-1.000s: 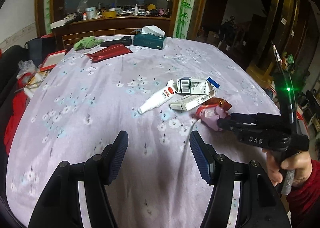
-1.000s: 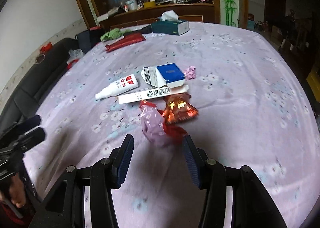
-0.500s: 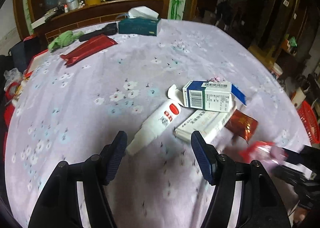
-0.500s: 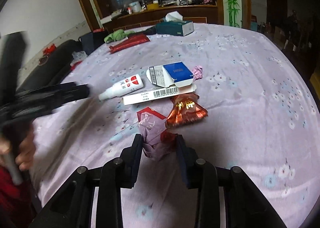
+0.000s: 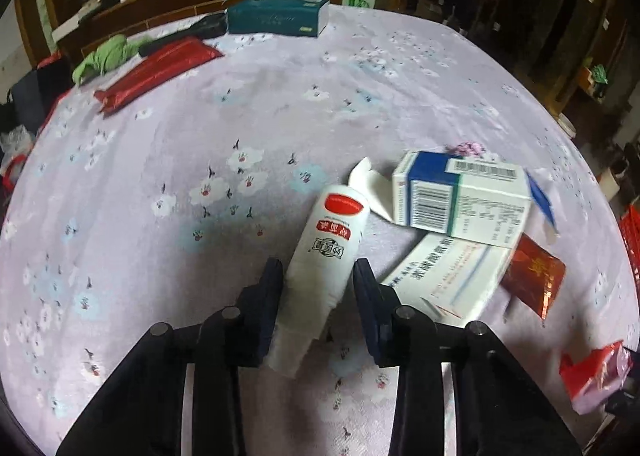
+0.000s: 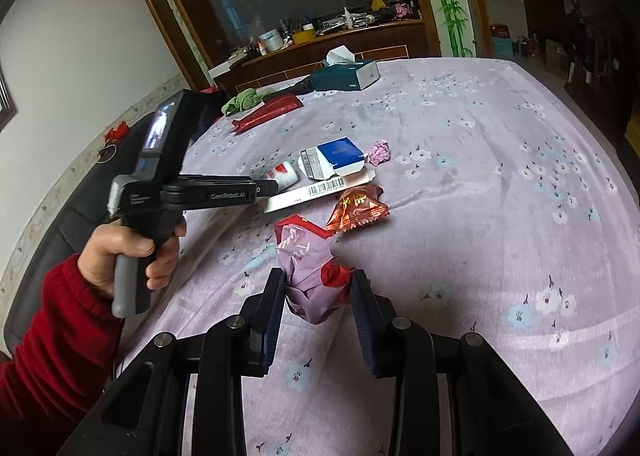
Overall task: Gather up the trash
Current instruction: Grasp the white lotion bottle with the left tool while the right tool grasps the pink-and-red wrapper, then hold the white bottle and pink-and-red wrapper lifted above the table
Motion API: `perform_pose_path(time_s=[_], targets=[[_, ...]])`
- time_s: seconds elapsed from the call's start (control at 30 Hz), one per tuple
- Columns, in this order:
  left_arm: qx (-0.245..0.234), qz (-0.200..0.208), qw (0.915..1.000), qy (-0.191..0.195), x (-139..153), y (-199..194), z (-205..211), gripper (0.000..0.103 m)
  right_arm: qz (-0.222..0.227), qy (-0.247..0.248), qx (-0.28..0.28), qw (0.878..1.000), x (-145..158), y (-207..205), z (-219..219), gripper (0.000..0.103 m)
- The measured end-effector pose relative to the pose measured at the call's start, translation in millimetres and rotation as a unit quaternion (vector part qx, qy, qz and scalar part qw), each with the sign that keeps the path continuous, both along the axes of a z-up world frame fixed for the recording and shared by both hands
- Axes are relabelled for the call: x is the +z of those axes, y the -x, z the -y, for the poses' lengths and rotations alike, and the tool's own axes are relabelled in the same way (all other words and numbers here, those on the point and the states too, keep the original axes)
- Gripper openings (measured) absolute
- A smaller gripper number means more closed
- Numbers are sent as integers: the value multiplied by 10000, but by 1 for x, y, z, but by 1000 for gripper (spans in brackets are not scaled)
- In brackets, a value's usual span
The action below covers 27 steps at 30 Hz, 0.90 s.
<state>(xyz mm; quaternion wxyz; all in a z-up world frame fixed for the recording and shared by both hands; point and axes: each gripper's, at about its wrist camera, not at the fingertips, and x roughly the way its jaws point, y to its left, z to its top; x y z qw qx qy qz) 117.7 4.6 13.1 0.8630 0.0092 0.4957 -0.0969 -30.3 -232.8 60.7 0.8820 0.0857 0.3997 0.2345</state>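
Room: dim dining room, cluttered wooden sideboard running behind a table wearing a lilac flowered cloth.
Far edge: tissue box sitting there, with a red pouch and green rag toward the far left corner.
Trash: bottle, blue-white box, long white box and foil packet lying bunched toward the right edge.
Left gripper: closing around the bottle, fingers flanking its lower body; firm contact I cannot confirm.
Key relation: bottle's long axis is running straight away from that gripper, so the fingers are crossing its width.
Right gripper: pinching a crumpled pink wrapper near the near edge.
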Motion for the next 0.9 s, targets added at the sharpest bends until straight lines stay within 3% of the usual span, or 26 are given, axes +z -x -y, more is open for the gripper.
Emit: perform_pose_path(time_s=[0.2, 0.4, 0.57, 0.77, 0.9], targets=[[256, 186, 9994, 125, 4, 10, -6, 31, -36, -40, -22, 10000, -3, 5, 0, 36], [279, 780, 9963, 229, 42, 64, -9, 29, 85, 69, -149, 9998, -3, 13, 2, 36], [128, 993, 9935, 544, 63, 119, 0, 29, 151, 224, -217, 9994, -6, 21, 4, 36], [-207, 797, 9926, 890, 49, 166, 23, 29, 25, 490, -72, 9988, -17, 31, -2, 36], [-299, 672, 9930, 924, 32, 179, 34, 29, -138, 593, -11, 9981, -27, 34, -4, 39]])
